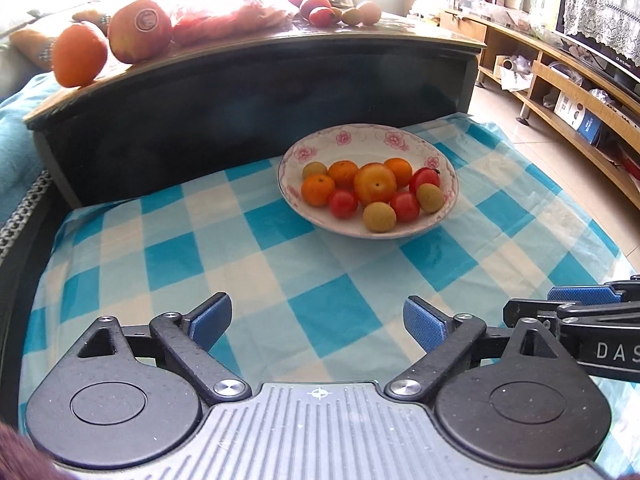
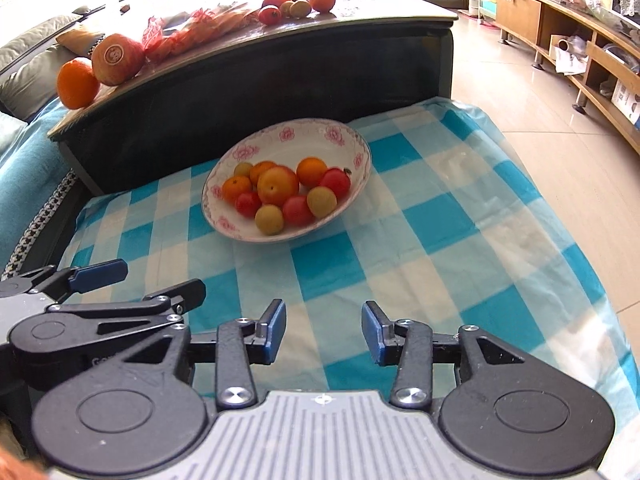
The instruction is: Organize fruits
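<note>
Both grippers hang over the checked cloth (image 1: 256, 240), nothing between the jaws: left gripper (image 1: 318, 322) spread wide, right gripper (image 2: 324, 332) parted less, approx half. Fruit bowl (image 1: 400, 138) sits ahead of both w/ oranges, red tomatoes, small green-yellow fruit piled in the centre. More fruit on the raised tabletop (image 2: 360, 16) behind, incl. a big orange (image 1: 79, 55) at its edge. Which piece goes next is unclear, prob. from the bowl. Pick an outer one, e.g. the front green fruit (image 1: 379, 217), come down steep, close gently so neighbours don't roll.
</note>
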`<state>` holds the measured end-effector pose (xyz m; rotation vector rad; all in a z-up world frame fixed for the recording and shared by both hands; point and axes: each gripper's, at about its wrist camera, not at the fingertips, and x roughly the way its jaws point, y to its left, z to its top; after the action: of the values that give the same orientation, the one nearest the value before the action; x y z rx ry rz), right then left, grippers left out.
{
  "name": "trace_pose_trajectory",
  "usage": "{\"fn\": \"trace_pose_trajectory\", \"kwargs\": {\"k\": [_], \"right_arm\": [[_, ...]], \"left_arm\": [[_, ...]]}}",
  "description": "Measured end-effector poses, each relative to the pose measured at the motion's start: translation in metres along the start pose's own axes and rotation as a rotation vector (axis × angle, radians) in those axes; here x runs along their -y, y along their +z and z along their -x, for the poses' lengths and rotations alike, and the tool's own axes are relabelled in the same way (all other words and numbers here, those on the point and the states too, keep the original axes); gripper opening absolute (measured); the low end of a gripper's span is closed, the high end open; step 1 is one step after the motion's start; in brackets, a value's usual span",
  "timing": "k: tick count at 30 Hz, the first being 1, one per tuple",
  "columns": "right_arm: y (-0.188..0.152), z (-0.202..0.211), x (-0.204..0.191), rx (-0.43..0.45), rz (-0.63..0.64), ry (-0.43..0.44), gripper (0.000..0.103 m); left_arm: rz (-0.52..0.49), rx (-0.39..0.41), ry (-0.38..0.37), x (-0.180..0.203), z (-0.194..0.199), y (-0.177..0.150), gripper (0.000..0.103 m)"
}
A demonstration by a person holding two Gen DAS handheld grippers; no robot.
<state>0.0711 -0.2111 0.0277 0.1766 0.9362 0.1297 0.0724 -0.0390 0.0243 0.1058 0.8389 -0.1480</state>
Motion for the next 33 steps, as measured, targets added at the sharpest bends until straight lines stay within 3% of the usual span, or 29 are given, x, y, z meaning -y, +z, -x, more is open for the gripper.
{"fn": "trace_pose_trajectory", "kwargs": {"k": [14,33], "right_arm": [[-0.033,0.030,0.000,0.015,-0.028,-0.017,0.049],[-0.065,0.055,-0.008,0.019,0.003,-0.028,0.051]], "left_arm": [[0.020,0.027,-0.004,0.002,0.028,-0.023,0.103],[-0.039,0.036,0.025,0.013,0.054,-0.043,0.103]]}}
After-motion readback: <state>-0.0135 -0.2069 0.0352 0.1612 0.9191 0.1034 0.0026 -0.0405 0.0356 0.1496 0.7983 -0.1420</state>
